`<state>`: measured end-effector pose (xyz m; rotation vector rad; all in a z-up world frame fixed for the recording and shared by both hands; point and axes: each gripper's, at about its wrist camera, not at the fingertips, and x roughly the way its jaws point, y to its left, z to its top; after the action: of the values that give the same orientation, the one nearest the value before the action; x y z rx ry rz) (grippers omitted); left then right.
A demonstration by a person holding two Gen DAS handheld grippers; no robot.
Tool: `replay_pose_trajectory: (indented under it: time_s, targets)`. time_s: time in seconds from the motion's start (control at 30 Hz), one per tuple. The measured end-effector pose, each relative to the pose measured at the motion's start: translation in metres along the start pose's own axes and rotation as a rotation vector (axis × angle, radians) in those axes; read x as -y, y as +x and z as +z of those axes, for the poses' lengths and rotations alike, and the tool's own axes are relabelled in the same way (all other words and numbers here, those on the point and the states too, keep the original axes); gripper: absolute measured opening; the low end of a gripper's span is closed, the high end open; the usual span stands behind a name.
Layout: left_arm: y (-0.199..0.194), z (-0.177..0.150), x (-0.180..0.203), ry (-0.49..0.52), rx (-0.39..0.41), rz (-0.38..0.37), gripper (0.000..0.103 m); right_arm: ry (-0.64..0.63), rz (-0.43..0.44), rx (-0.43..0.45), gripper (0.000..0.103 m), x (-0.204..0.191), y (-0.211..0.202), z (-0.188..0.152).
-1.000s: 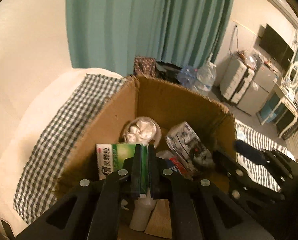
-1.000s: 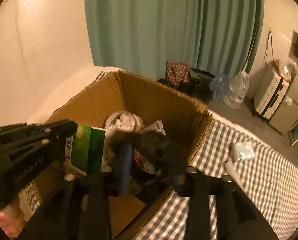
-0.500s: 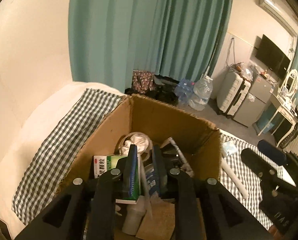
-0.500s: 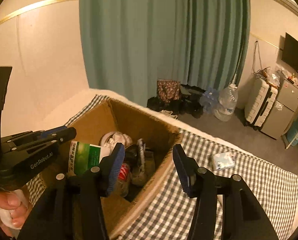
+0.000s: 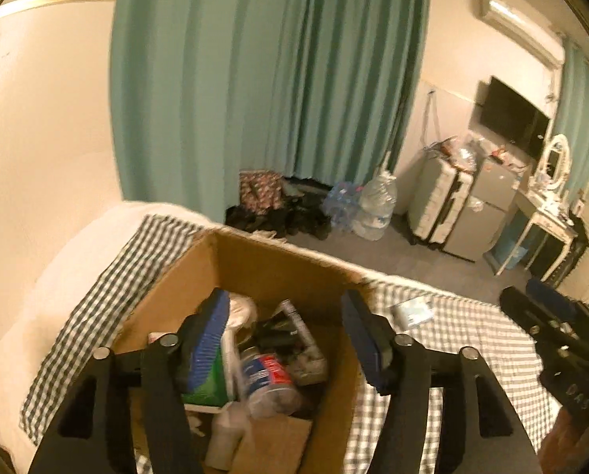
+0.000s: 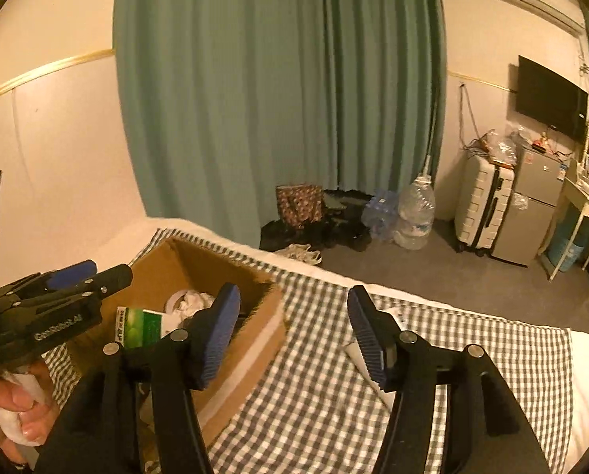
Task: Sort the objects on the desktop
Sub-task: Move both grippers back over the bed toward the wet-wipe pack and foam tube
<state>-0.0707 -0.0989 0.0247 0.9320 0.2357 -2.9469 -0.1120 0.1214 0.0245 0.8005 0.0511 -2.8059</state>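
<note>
Cardboard box [image 5: 262,264] on the bed, both claws empty
Left claw [image 5: 286,335] has spread wide, dropping the green carton [image 5: 211,383] into the box; right claw [image 6: 294,331], wide too, has backed off; next, probably the packet [image 5: 411,312] on the bed.

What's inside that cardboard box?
The cardboard box holds a green carton, a red-and-blue labelled bottle, a round white container and dark clutter. Whatever lies beneath them is covered.
</note>
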Motion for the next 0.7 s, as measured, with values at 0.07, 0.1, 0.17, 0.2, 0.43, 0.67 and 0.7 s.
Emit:
replay_pose_trajectory:
  time_s: [0.07, 0.1, 0.17, 0.2, 0.43, 0.67, 0.7]
  targets:
    - [-0.004, 0.002, 0.010, 0.004, 0.031, 0.007, 0.088, -0.003, -0.016, 0.011, 0.060, 0.008, -0.006, 0.001]
    - [-0.005, 0.002, 0.014, 0.005, 0.041, 0.010, 0.094, -0.002, -0.025, 0.016, 0.063, 0.011, -0.007, 0.001]
    - [-0.007, 0.004, 0.022, 0.009, 0.062, 0.002, 0.097, 0.006, -0.041, 0.027, 0.067, 0.021, -0.013, 0.000]
    - [-0.007, 0.005, 0.025, 0.009, 0.064, -0.002, 0.099, 0.014, -0.047, 0.032, 0.070, 0.027, -0.015, -0.001]
    - [-0.008, 0.006, 0.049, 0.016, 0.087, -0.008, 0.103, 0.095, -0.095, 0.054, 0.085, 0.071, -0.032, -0.008]
    - [-0.009, -0.001, 0.080, 0.074, 0.092, -0.017, 0.103, 0.143, -0.141, 0.060, 0.093, 0.107, -0.041, -0.016]
    - [-0.007, -0.001, 0.084, 0.081, 0.089, -0.016, 0.103, 0.151, -0.147, 0.062, 0.094, 0.114, -0.043, -0.018]
